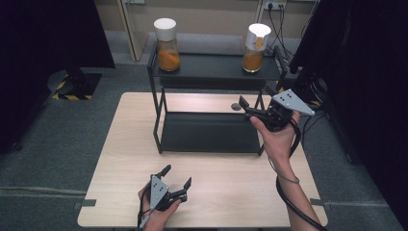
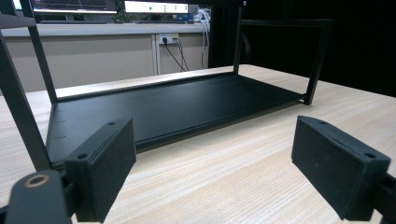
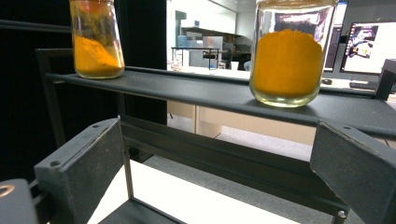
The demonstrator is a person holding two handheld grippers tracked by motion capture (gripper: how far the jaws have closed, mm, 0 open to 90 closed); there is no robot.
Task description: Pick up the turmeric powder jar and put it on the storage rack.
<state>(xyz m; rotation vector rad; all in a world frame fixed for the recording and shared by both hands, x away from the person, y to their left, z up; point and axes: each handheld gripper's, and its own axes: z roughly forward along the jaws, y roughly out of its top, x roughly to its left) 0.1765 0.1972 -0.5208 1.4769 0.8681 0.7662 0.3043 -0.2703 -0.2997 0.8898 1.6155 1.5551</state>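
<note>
A black two-tier rack (image 1: pixel 211 132) stands on the far half of a light wooden table (image 1: pixel 231 183). On its top shelf (image 1: pixel 211 67) stand two glass jars of orange powder with white lids, the left jar (image 1: pixel 167 45) and the right jar (image 1: pixel 255 48). My left gripper (image 1: pixel 178 175) rests low near the table's front edge, open and holding nothing. It faces the rack's bottom shelf (image 2: pixel 177 102). My right gripper (image 1: pixel 245 109) is raised at the rack's right end, open and empty. In the right gripper view the near jar (image 3: pixel 287 60) and far jar (image 3: pixel 95 42) sit above the open jaws.
A small dark round object (image 1: pixel 235 107) lies on the table behind the rack's lower shelf. Bare tabletop stretches between the rack and the front edge. Black curtains flank the table. Wall sockets and cables run behind the rack.
</note>
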